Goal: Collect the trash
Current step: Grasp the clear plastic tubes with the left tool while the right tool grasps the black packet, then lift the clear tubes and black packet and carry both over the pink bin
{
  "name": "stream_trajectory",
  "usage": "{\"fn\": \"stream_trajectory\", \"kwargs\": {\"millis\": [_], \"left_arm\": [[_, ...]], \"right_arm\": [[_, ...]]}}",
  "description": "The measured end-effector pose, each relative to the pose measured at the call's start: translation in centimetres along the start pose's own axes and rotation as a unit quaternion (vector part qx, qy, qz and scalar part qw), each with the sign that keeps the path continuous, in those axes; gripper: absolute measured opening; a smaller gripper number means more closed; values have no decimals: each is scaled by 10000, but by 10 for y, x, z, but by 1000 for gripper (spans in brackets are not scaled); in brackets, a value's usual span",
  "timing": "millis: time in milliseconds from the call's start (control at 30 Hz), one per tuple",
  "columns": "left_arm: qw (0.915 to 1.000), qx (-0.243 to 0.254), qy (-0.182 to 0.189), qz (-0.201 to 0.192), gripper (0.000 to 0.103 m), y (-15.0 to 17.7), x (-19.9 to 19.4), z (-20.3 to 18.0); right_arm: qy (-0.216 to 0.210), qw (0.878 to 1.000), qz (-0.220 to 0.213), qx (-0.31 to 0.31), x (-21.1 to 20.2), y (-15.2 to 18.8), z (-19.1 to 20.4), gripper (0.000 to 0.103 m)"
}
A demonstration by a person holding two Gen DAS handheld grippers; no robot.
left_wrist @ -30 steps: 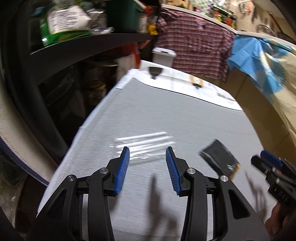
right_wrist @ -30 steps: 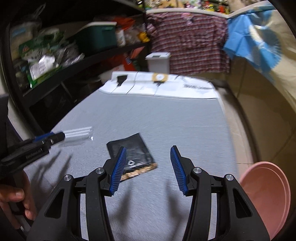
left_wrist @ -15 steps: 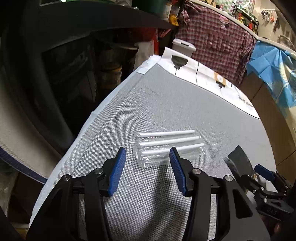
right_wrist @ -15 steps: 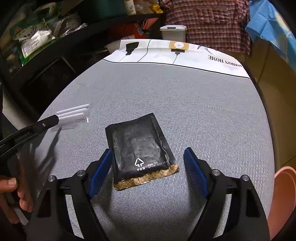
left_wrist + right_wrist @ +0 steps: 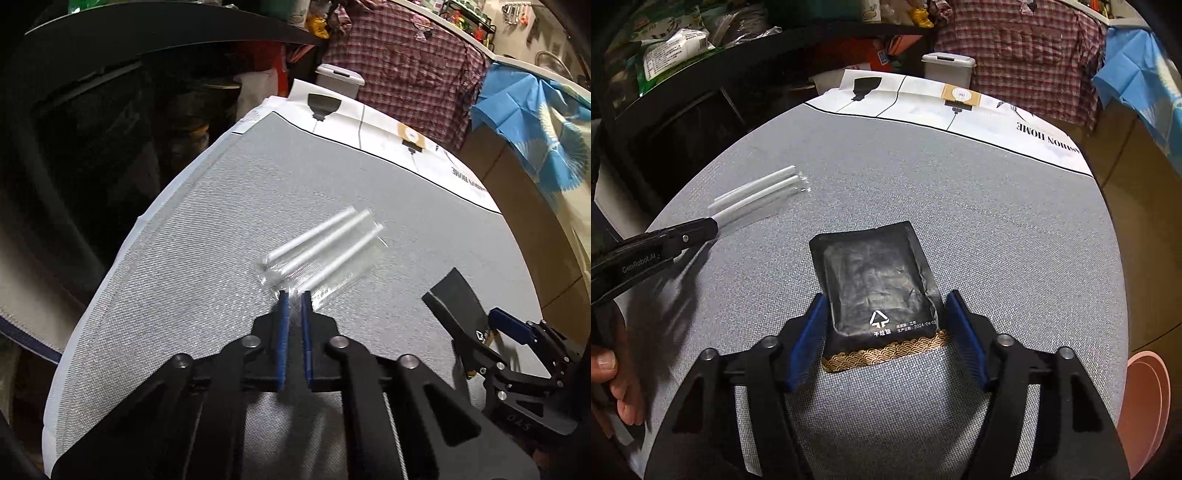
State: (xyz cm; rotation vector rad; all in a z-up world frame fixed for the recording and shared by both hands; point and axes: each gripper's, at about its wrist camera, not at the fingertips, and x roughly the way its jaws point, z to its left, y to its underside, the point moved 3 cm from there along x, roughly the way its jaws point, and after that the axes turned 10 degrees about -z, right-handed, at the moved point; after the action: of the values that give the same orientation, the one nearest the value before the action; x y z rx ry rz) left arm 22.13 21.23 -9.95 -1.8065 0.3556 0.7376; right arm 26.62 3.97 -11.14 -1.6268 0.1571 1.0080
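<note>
A clear plastic packet of white straws lies on the grey table. My left gripper is shut on the packet's near edge, with wrinkled film between its blue pads. In the right wrist view the same straws lie at the left, with the left gripper at their near end. A black foil sachet with a gold-patterned end lies flat between the fingers of my right gripper. Its jaws are closing and the pads stand right at the sachet's sides, which is not buckled.
A pink bowl sits past the table's right edge. A white printed sheet covers the far end, with a small white bin behind it. Dark shelves with bags stand at the left. A hand holds the left gripper.
The left gripper came down onto the straw packet and shut on its near edge. The right gripper moved over the black sachet, widened, then narrowed around it.
</note>
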Motion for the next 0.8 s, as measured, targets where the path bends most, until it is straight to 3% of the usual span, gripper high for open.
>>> {"fn": "stream_trajectory", "kwargs": {"millis": [100,167,233,800], "left_arm": [[9999,37,89,-49,2,-1,-4,-4],[9998,71,152,-101,1,-2,-7,-7],[9996,81,236,-162,1,-4,-11,-10],[9976,258,476,-420,1,-9,-29,-32]], "right_arm": [[-45,9998,-73,-177,-4,1,5,45],[-147,9994,-151,-283,-7,0,12,19],[-194,9993,-134,-280,-9,0,14,6],[58,9975,-646,280,-46,-15,-16,2]]}}
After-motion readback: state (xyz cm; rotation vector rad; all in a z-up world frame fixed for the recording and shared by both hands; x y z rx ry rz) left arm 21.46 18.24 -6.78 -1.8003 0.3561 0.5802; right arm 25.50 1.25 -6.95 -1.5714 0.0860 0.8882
